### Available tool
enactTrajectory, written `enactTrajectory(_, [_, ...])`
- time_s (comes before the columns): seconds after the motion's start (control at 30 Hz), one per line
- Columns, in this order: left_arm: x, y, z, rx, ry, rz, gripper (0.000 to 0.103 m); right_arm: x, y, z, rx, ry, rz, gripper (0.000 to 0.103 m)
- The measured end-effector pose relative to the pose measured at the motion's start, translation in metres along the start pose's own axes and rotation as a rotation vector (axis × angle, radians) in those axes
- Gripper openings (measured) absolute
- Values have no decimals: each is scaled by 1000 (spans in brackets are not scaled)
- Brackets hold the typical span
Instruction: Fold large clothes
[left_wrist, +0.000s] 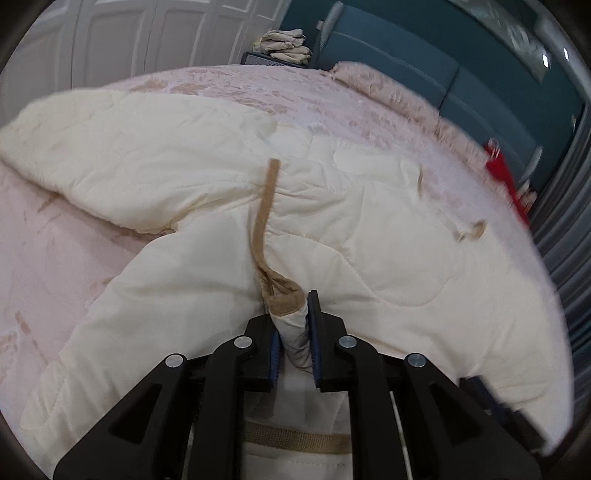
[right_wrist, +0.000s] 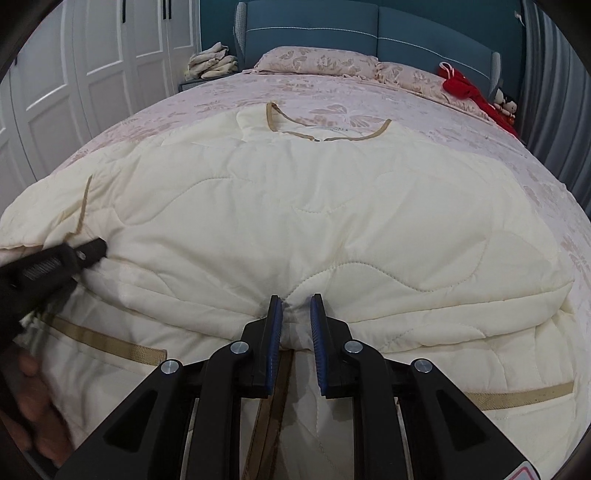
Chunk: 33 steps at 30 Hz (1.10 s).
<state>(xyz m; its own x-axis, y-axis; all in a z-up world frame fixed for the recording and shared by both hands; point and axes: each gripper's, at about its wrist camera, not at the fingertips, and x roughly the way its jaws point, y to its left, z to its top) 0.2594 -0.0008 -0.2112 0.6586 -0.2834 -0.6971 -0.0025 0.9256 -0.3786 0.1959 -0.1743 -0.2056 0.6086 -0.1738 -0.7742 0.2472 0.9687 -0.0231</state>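
A: Where are we with the coat?

B: It lies across the bed, collar toward the pillows. We have its near edge bunched up and lifted, so we judge a first fold is under way, not finished. One sleeve is thrown out to the side and not yet tucked in.

A: And the grippers?

B: Our left gripper has a bunched, tan-trimmed edge between its pads, and its hold looks loose. Our right gripper is clamped on a pinch of the quilted cloth at the near edge.

A: What's left?

B: By our reckoning, bringing the sleeve in, laying the lifted part flat, then folding again to make a compact bundle.

A: Any containers?

B: None that we can see. Only a stack of cloth beside the bed and something red by the pillows.
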Motion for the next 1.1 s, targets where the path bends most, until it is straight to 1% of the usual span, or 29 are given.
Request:
enactTrajectory(0.03, [-7,6,2,-30,-17,-7,26,0,-1,0,3,-1,3,15])
enactTrajectory(0.07, [-14,10,4,-46,-34,5,30,0,-1,0,6,-1,6,15])
enactTrajectory(0.1, [-23,17,7,-62,-59,22,39,1,-2,0,11,-3,11,15])
enactTrajectory(0.13, [-35,28,12,-85,-93,41,43,1,-3,-1,17,-6,17,15])
enactTrajectory(0.17, [-45,41,19,-110,-120,62,46,1,-4,0,20,-8,20,15])
enactTrajectory(0.2, [-50,52,24,-131,-133,80,54,0,-4,-1,21,-10,21,15])
enactTrajectory(0.23, [-58,75,35,-182,-148,112,59,0,-4,-1,20,-12,19,15])
enactTrajectory(0.3, [-63,109,50,-262,-161,141,61,0,-3,-1,13,-16,11,15])
enactTrajectory(0.33, [-66,140,61,-334,-169,167,63,0,-2,-1,9,-17,7,15])
enactTrajectory(0.37, [-68,155,66,-371,-175,186,63,0,-2,-1,4,-19,1,15])
enactTrajectory(0.4, [-70,182,76,-421,-186,227,63,0,-1,-1,1,-21,-3,15])
enactTrajectory(0.5, [-75,237,92,-514,-226,304,63,0,0,-1,-3,-24,-9,15])
enactTrajectory(0.57, [-73,262,98,-562,-230,324,63,1,1,-2,-6,-27,-13,15])
enactTrajectory(0.63, [-69,283,102,-613,-242,297,63,1,3,-3,-12,-30,-22,15])
enactTrajectory(0.7, [-68,288,105,-624,-279,295,63,1,4,-3,-18,-31,-30,15])
enactTrajectory(0.77, [-62,286,113,-599,-285,310,63,1,5,-3,-21,-33,-34,15])
enactTrajectory(0.8, [-58,284,116,-586,-284,306,60,1,6,-3,-22,-33,-36,15])
enactTrajectory(0.83, [-57,281,117,-578,-281,299,48,1,6,-3,-23,-33,-37,15])
enactTrajectory(0.87, [-54,281,118,-568,-273,282,41,1,6,-3,-24,-35,-38,15])
enactTrajectory(0.9, [-49,280,122,-562,-262,273,26,1,6,-4,-24,-36,-39,15])
enactTrajectory(0.93, [-46,277,124,-555,-254,266,17,0,6,-4,-24,-36,-39,15])
enactTrajectory(1.0, [-47,268,128,-534,-262,257,8,0,5,-4,-23,-36,-38,15])
enactTrajectory(1.07, [-57,246,135,-463,-294,264,6,1,5,-4,-22,-37,-35,15])
enactTrajectory(1.1, [-63,233,139,-429,-311,255,5,1,5,-3,-22,-36,-35,15])
